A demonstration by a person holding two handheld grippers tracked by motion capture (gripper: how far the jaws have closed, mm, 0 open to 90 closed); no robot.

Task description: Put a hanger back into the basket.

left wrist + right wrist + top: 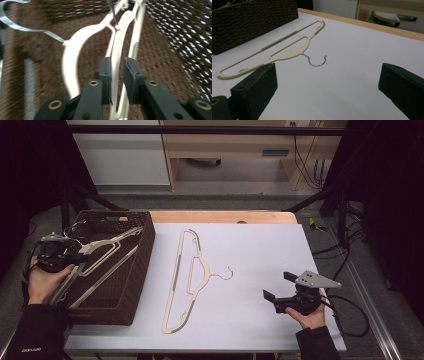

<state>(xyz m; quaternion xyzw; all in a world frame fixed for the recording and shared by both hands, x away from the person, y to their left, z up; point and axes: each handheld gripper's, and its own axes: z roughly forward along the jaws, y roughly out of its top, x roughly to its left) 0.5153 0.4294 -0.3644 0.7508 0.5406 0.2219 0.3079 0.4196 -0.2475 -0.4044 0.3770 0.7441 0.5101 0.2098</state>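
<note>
High view: we log one dark woven wicker basket [142, 270], one white table sheet [260, 255], and three pale plastic hangers in all. Two lie inside the basket; the left gripper [75, 261] sits over them. The third, a cream plastic hanger with a wire hook [186, 280], lies flat well left of the right gripper [276, 288], its long axis running away from us.

Left gripper view: we see the jaws closed about the flat limb of a white basket hanger [117, 50], which extends straight ahead of them.

Right gripper view: jaws spread wide, holding nothing; the cream hanger [287, 45] lies ahead and to the left, hook toward the gripper.
</note>
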